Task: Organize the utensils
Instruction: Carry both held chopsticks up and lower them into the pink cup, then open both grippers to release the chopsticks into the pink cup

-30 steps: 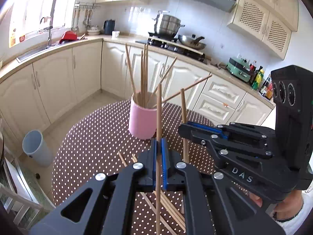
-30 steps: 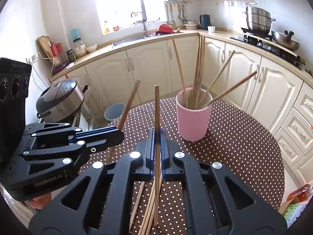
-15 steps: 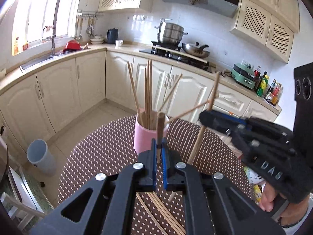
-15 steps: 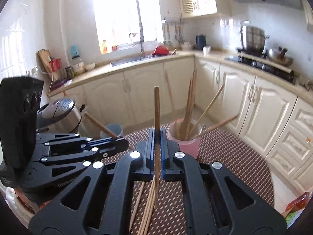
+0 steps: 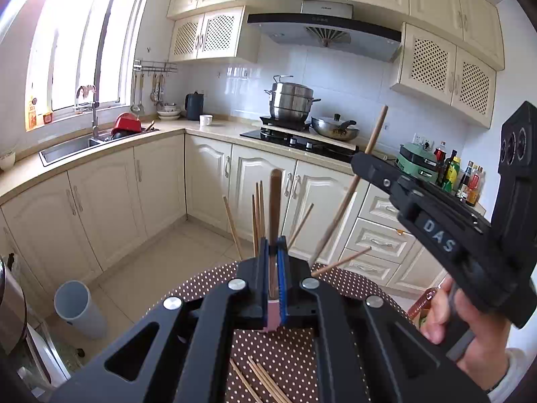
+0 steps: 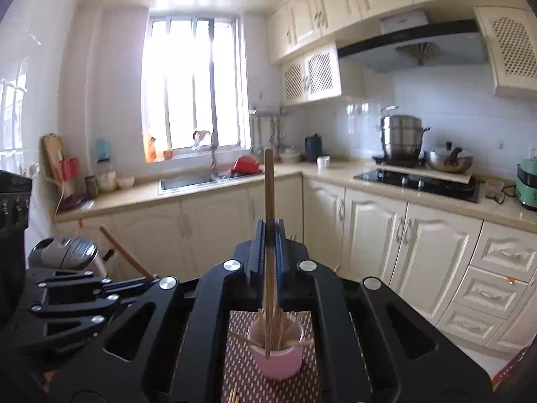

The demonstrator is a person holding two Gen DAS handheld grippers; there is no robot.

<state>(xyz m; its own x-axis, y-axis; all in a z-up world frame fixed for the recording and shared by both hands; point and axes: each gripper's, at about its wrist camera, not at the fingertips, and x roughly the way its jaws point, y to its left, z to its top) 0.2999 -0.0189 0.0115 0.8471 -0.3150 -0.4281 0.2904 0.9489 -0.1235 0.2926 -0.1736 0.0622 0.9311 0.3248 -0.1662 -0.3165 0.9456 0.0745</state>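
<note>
My left gripper (image 5: 274,245) is shut on a wooden chopstick (image 5: 275,201) held upright, just in front of the pink cup (image 5: 273,315), which is mostly hidden behind the jaws. My right gripper (image 6: 269,231) is shut on another chopstick (image 6: 268,201), held upright above the pink cup (image 6: 277,361); its lower end (image 6: 267,352) hangs at the cup's mouth. Several chopsticks (image 6: 280,327) stand in the cup. The right gripper (image 5: 362,164) with its chopstick (image 5: 339,211) shows at the right of the left wrist view. Loose chopsticks (image 5: 261,383) lie on the dotted table (image 5: 288,352).
A grey bin (image 5: 79,309) stands on the floor to the left. A rice cooker (image 6: 63,253) sits at the left. Kitchen cabinets (image 5: 100,208), a sink (image 5: 70,144) and a stove with pots (image 5: 292,104) ring the room behind the table.
Both grippers have risen and tilted up, each still holding its chopstick. The right gripper has moved over the pink cup, so the cup now shows below its jaws.
</note>
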